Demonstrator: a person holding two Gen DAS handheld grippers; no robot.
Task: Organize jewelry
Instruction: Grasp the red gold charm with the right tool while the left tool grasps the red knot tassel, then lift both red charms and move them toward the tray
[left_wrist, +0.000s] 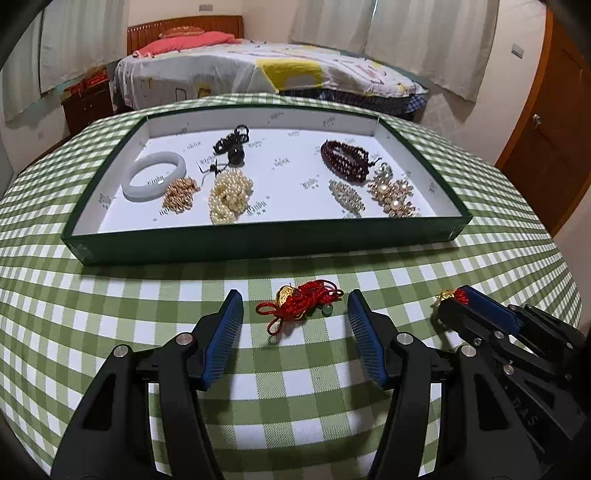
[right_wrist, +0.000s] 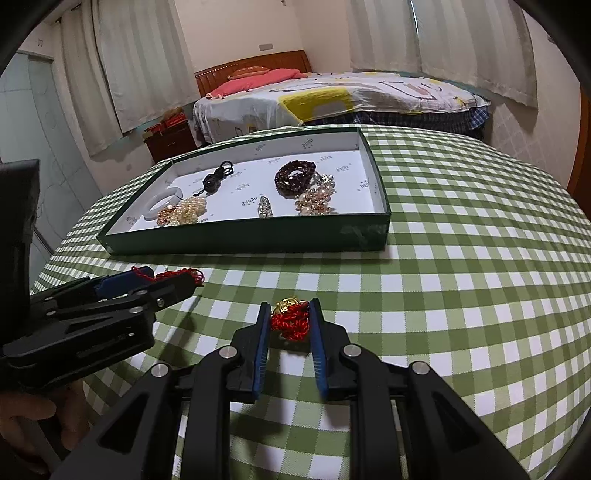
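A red knotted cord charm (left_wrist: 299, 302) with a gold pendant and a green bead lies on the green checked tablecloth. My left gripper (left_wrist: 295, 297) stands open around it, a finger on each side, pads not pressing. In the right wrist view this left gripper (right_wrist: 171, 278) comes in from the left with the red cord (right_wrist: 181, 275) at its tips. My right gripper (right_wrist: 290, 308) is shut on a second red cord charm with a gold piece (right_wrist: 290, 319). It also shows as the right gripper (left_wrist: 452, 297) at the right of the left wrist view.
A shallow green tray (left_wrist: 258, 242) with a white floor stands beyond both grippers. It holds a white bangle (left_wrist: 155, 181), a pearl bundle (left_wrist: 229, 197), a black cord piece, dark red beads (left_wrist: 343, 157), a rhinestone clip and pearl brooches. A bed lies behind the table.
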